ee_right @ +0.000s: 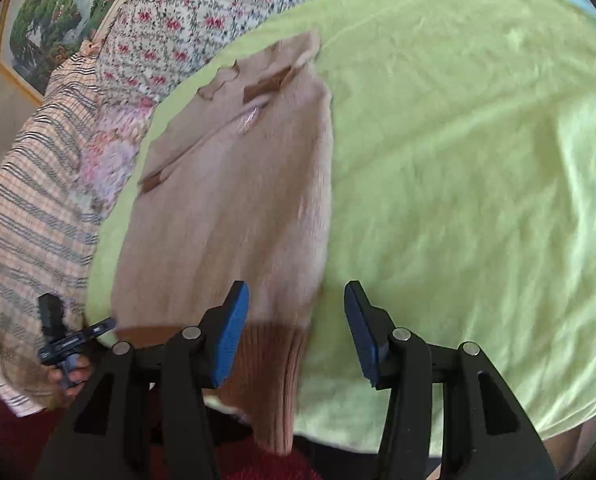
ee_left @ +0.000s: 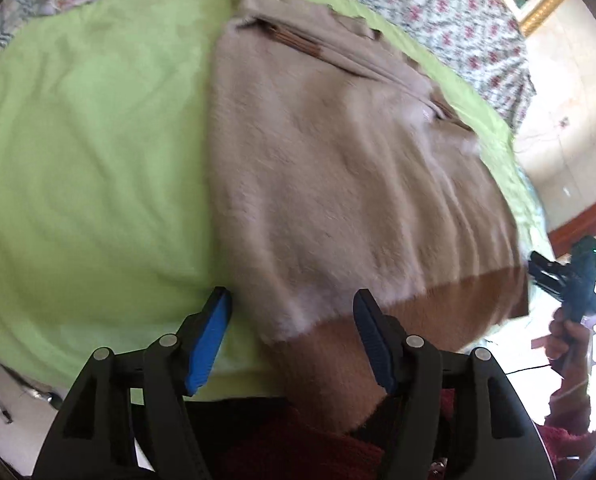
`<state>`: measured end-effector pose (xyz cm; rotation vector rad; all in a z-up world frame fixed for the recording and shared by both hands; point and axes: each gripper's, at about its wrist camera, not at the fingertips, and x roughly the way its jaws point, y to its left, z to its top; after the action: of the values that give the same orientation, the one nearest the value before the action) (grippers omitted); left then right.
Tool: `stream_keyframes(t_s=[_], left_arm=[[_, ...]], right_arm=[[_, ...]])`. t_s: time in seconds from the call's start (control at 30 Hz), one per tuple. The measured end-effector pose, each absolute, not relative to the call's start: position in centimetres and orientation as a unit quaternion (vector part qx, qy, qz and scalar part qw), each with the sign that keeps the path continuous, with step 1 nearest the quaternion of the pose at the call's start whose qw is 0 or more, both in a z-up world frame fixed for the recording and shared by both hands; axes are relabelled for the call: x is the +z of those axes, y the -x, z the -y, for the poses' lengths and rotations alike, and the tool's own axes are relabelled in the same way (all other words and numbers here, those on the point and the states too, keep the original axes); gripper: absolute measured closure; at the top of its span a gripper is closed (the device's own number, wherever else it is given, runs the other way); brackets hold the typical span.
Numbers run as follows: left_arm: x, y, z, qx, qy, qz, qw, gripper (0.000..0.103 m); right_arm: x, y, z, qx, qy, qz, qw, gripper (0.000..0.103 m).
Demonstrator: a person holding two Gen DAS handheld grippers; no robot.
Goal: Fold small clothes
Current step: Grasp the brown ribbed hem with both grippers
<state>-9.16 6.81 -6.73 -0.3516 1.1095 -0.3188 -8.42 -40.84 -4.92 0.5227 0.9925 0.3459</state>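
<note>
The beige sweater (ee_left: pixel 338 168) lies flat on the green blanket (ee_left: pixel 77 160) that covers the bed, its ribbed brown hem (ee_left: pixel 338 360) nearest both tools and drooping over the blanket's near edge. The main risk, as I judge it, is a lopsided pick-up — each gripper sits at one lower corner, and if one bites only the thick hem while the other catches the fuzzy body, the fold would drag askew and bunch. A deep bite could also pinch the blanket along with the knit and pull it up. The overhanging hem may slide further off the bed if nudged. The left gripper (ee_left: pixel 293 328) is released, jaws standing apart, with the sweater's lower-left corner and a strip of hem lying between the blue pads (ee_left: pixel 207 344); no pad appears to press on the cloth. The right gripper (ee_right: pixel 295 320) is likewise unclenched and holds nothing; the lower-right corner of the sweater lies between its jaws towards the left one, bare blanket beside the other. Both views are blurred, so actual contact is uncertain.
</note>
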Motion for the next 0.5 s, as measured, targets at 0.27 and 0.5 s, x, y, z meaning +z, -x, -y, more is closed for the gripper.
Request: stream_keyframes(t_s=[0.27, 0.5], left_arm=[[-7.1, 8.5, -6.4, -0.183, 0.184, -0.515, 0.817, 0.098], [-5.2, 10.6, -7.6, -0.199, 0.175, -0.484, 0.834, 0.097]], right_arm=[[-7.1, 7.7, 38.6, 0.218, -0.281, -0.469, 0.808, 0.093], [-6.1, 10.1, 41.4, 0.215, -0.277, -0.457, 0.817, 0.094]])
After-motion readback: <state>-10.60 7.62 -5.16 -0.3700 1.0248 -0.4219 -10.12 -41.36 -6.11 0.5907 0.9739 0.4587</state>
